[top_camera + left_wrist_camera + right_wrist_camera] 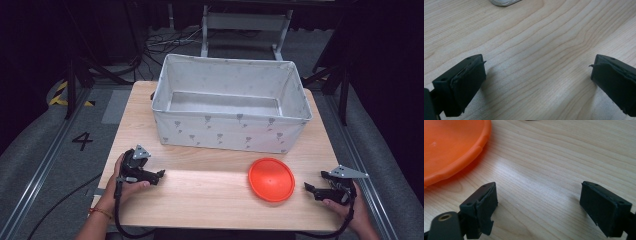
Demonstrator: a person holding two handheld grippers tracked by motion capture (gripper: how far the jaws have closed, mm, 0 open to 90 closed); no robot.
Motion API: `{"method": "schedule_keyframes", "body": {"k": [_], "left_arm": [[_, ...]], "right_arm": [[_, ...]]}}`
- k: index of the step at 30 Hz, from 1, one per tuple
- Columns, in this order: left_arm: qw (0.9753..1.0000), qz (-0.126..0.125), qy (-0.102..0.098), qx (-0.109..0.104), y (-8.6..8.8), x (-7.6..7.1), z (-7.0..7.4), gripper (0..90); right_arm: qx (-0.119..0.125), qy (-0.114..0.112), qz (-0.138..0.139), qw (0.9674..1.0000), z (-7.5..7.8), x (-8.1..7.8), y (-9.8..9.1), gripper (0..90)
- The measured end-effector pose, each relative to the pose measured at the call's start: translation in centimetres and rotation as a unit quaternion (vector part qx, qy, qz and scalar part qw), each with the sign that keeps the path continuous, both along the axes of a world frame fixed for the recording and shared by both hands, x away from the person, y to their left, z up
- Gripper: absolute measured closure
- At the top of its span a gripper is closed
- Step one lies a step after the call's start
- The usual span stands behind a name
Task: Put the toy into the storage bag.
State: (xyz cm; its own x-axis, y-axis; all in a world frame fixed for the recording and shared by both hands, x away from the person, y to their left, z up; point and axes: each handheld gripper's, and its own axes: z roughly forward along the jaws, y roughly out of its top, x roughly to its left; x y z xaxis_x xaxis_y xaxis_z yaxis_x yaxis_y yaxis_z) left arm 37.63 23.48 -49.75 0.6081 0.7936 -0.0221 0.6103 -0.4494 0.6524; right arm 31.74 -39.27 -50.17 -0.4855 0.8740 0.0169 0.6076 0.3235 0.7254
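So the orange plate [271,179] is lying flat on the wooden bench [200,200], toward the right side and just in front of the white fabric storage bin [230,132], which sits open-topped at the back, probably where the plate is meant to end up. The right gripper [312,190] rests low near the bench's right edge, just beside the plate, its fingers [482,205] spread wide with nothing but bare wood between them, so it looks lined up to slide in at the rim. The left gripper [159,175] is parked well apart on the left, fingers [467,82] also wide and empty, likely just keeping out of the way.
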Motion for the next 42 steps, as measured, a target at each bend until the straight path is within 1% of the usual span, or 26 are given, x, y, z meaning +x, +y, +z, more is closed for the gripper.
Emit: {"method": "schedule_keyframes", "body": {"k": [7, 11, 14, 17, 19, 22, 24, 25, 28, 29, 31, 33, 36, 37, 38, 39, 41, 42], "left_arm": [[1.0000, 0.000, 0.000, 0.000, 0.0, 0.0, 0.0, 0.1], [1.0000, 0.000, 0.000, 0.000, 0.0, 0.0, 0.0, 0.1], [1.0000, 0.000, 0.000, 0.000, 0.0, 0.0, 0.0, 0.1], [1.0000, -0.001, 0.000, 0.000, 0.0, 0.0, 0.0, 0.2], [1.0000, -0.001, 0.000, 0.000, 0.0, 0.0, 0.0, 0.2], [1.0000, -0.001, 0.000, 0.000, 0.0, 0.0, 0.0, 0.2], [1.0000, -0.001, 0.000, 0.000, 0.0, 0.0, 0.0, 0.2], [1.0000, -0.001, 0.000, 0.000, 0.0, 0.0, 0.0, 0.2], [1.0000, -0.001, 0.000, 0.000, 0.0, 0.0, 0.0, 0.2], [1.0000, -0.001, 0.000, 0.000, 0.0, 0.0, 0.0, 0.2], [1.0000, -0.001, 0.000, 0.000, 0.0, 0.0, 0.0, 0.2], [1.0000, -0.001, 0.000, 0.000, 0.0, 0.0, 0.0, 0.2], [1.0000, -0.002, 0.000, 0.001, 0.0, 0.0, 0.0, 0.1], [1.0000, -0.002, 0.000, 0.001, 0.0, 0.0, 0.0, 0.2], [1.0000, -0.001, 0.000, 0.000, 0.0, 0.0, 0.0, 0.2], [1.0000, -0.002, 0.000, 0.000, 0.0, 0.0, 0.0, 0.2], [1.0000, -0.001, 0.000, 0.000, 0.0, 0.0, 0.0, 0.2], [1.0000, -0.002, 0.000, 0.000, 0.0, 0.0, 0.0, 0.2]], "right_arm": [[0.000, 0.002, 0.001, 1.0000, 0.1, 0.0, 0.0, 15.2], [-0.002, 0.003, 0.006, 1.0000, 0.2, 0.0, 0.0, 20.2], [-0.002, 0.000, 0.011, 0.9999, 0.5, 0.0, 0.2, 21.1], [0.010, -0.004, 0.017, 0.9998, 1.1, -0.1, 0.3, 21.9], [0.014, -0.012, 0.027, 0.9995, 1.7, -0.1, 0.4, 21.5], [0.026, -0.018, 0.035, 0.9989, 2.4, -0.2, 0.7, 21.0], [0.026, -0.023, 0.042, 0.9985, 2.9, -0.1, 1.1, 21.1], [0.026, -0.023, 0.042, 0.9985, 2.9, -0.1, 1.1, 21.1], [0.024, -0.026, 0.058, 0.9977, 3.4, 0.0, 1.9, 21.9], [0.025, -0.024, 0.064, 0.9973, 3.5, 0.1, 2.2, 22.2], [0.017, -0.024, 0.079, 0.9964, 3.9, 0.5, 3.0, 23.0], [0.016, -0.018, 0.096, 0.9951, 4.3, 0.8, 3.7, 23.3], [0.015, -0.018, 0.117, 0.9928, 4.9, 1.4, 4.9, 23.1], [0.015, -0.018, 0.117, 0.9928, 4.9, 1.4, 4.9, 23.1], [0.024, -0.011, 0.128, 0.9914, 5.1, 2.1, 5.7, 22.7], [0.026, -0.006, 0.130, 0.9912, 5.1, 2.5, 6.0, 22.1], [0.026, 0.002, 0.139, 0.9900, 5.0, 3.2, 6.6, 22.8], [0.022, 0.005, 0.142, 0.9897, 4.9, 3.4, 6.9, 22.9]]}}
